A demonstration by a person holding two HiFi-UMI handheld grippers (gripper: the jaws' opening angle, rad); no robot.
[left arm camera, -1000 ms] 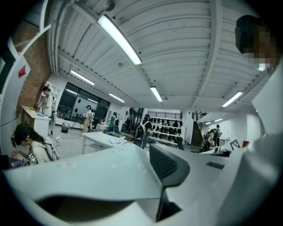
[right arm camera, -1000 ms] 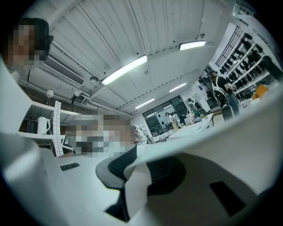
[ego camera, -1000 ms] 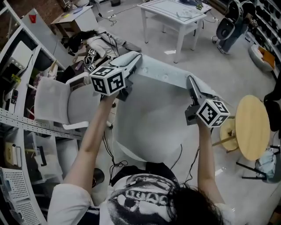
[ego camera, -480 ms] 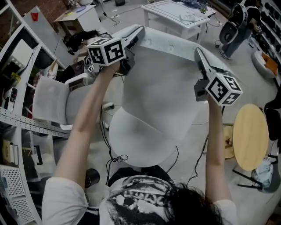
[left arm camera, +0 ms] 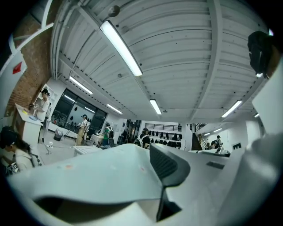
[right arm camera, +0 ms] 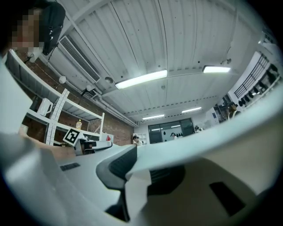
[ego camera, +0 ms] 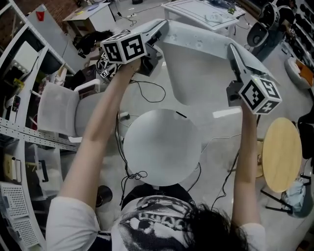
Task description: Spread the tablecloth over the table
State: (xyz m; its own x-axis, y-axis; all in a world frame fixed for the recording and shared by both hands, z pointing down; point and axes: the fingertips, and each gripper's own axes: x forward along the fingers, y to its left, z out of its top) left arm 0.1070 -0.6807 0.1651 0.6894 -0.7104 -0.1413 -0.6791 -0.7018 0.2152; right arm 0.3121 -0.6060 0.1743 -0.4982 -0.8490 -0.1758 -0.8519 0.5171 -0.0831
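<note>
A pale grey tablecloth [ego camera: 201, 68] hangs in the air between my two grippers, beyond the far edge of the round white table [ego camera: 162, 147]. The table top is bare. My left gripper [ego camera: 161, 28] is shut on the cloth's left top corner. My right gripper [ego camera: 232, 50] holds the right top corner, and its jaws are closing a little on the cloth. In the left gripper view the cloth [left arm camera: 97, 174] runs in under the dark pad [left arm camera: 168, 165]. The right gripper view shows a cloth edge [right arm camera: 212, 137] pinched between the pads [right arm camera: 117, 170].
A white chair [ego camera: 59, 115] stands left of the table, beside metal shelving [ego camera: 19, 132]. At the right is a round wooden stool [ego camera: 280, 154]. A white square table [ego camera: 196, 10] stands at the back. Cables [ego camera: 142, 90] lie on the floor.
Both grippers have risen and moved away from the person, carrying the cloth up. The cloth, which draped over the round table a second ago, now hangs off it and the top is uncovered.
</note>
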